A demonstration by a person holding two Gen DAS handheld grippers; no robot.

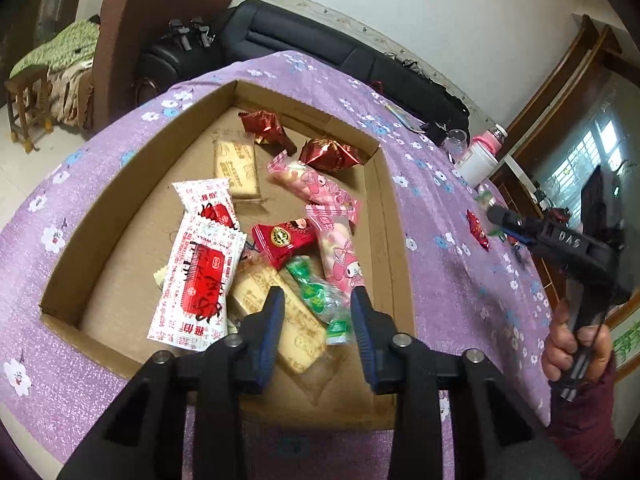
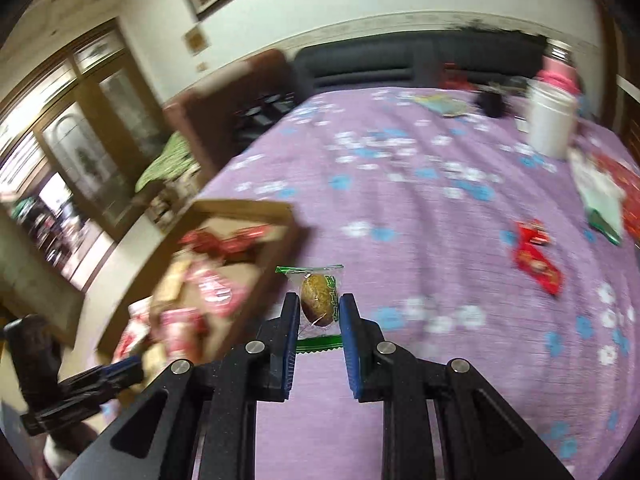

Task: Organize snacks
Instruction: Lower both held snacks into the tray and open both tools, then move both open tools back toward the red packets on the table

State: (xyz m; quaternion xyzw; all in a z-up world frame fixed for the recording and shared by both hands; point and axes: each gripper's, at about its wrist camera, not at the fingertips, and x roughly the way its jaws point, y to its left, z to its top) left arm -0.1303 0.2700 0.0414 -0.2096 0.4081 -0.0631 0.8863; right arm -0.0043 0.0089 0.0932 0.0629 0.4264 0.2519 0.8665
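Observation:
A shallow cardboard box (image 1: 120,184) lies on the purple flowered tablecloth (image 1: 440,208). It holds several snacks: red-and-white packs (image 1: 196,280), biscuit packs (image 1: 236,168), pink packs (image 1: 316,184), red foil candies (image 1: 328,154) and a green-wrapped candy (image 1: 320,292). My left gripper (image 1: 318,308) hangs open over the box's near end, above the green candy and not touching it. My right gripper (image 2: 319,308) is shut on a clear-wrapped brown snack with green ends (image 2: 316,300), held above the cloth just right of the blurred box (image 2: 256,264). A red candy (image 2: 536,256) lies loose on the cloth.
A white jar with a pink lid (image 1: 478,160) stands at the table's far right, with more packets (image 2: 600,196) beside it. Behind the table are a black sofa (image 1: 320,40), a brown armchair (image 1: 132,20) and a wooden stool (image 1: 28,104). A hand (image 1: 576,344) holds the right gripper.

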